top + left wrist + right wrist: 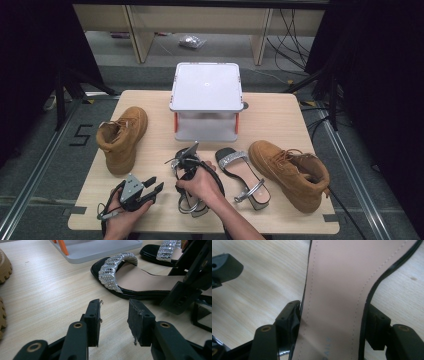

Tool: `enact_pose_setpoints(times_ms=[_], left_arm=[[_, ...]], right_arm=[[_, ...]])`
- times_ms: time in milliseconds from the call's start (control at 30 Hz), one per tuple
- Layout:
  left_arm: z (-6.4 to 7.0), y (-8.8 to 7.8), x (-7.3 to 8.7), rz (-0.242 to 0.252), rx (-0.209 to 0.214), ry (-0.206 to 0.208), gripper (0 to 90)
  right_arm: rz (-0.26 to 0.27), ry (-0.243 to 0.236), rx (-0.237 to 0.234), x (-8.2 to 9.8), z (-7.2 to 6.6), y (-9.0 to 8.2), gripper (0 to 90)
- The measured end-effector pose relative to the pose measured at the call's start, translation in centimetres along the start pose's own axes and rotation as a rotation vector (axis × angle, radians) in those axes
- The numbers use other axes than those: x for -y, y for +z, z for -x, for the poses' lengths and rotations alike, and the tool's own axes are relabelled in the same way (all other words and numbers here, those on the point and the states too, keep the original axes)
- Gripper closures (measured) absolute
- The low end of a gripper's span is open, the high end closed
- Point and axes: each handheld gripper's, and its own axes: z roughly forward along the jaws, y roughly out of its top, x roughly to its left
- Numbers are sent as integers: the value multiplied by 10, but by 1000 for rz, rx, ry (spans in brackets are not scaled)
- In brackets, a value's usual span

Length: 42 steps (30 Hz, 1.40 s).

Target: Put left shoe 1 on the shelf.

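Observation:
A black sandal with a glittery silver toe strap lies on the wooden table, toe toward the far side. My right gripper reaches down over its middle. In the right gripper view its jaws stand on both sides of the pink insole, pads against the black sole edges. My left gripper rests low near the front edge, left of the sandal. Its jaws are open with only bare table between them.
A second matching sandal lies just right of the first. One tan boot lies at the left, another at the right. A grey two-level stand with orange posts sits at the back middle.

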Motion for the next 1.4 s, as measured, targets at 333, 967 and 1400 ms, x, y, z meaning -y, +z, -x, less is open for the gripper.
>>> enact_pose_setpoints(times_ms=[333,967,1400], left_arm=[[0,0,0,0,-2,2,614],[0,-1,0,4,-9,2,616],[-1,-2,0,2,-15,1,616]], right_arm=[[37,27,-16,7,11,-3,413],[231,89,52,-38,40,-35,426],[280,156,90,-85,49,-19,426]])
